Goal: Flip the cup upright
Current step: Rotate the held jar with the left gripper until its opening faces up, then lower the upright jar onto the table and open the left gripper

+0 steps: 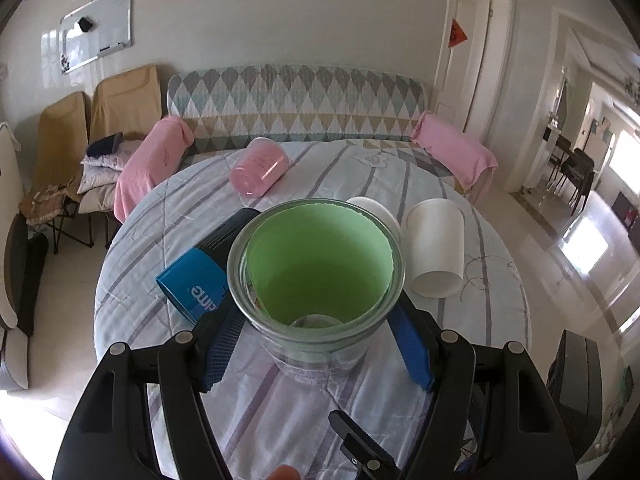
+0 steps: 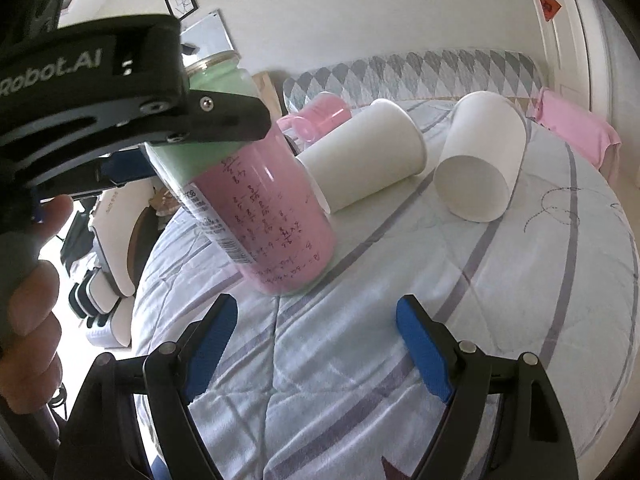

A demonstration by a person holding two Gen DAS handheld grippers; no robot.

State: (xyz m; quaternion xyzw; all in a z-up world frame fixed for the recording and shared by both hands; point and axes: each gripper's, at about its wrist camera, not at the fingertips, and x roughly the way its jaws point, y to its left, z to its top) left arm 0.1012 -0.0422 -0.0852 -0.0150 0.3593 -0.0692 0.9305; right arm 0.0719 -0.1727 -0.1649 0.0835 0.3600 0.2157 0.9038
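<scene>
Left hand-held gripper: closed around the glass cup; its blue pads press the cup's two sides below the rim, and from the right wrist view its black arm crosses the upper part of the cup.
Glass cup: clear glass lined with green and pink paper, handwriting on the pink part and a barcode label on the side. Its mouth faces up toward the left wrist camera. In the right wrist view it stands tilted, its base down on the cloth-covered bench, its top leaning away to the left.
Where the cup sits: toward the near edge of the round bench, nearer than the other cups.
Right hand-held gripper: jaws spread wide, nothing between the blue pads; it hovers over the striped cloth, just short of the glass cup's base.
White paper cups: two, both lying on their sides. One lies right behind the glass cup, whether touching I cannot tell. The other lies to its right, open mouth toward the near edge.
Pink cup: on its side near the far edge.
Blue cup: on its side, left of the glass cup, white lettering on it.
Behind the bench: a sofa with a diamond-pattern cover.
</scene>
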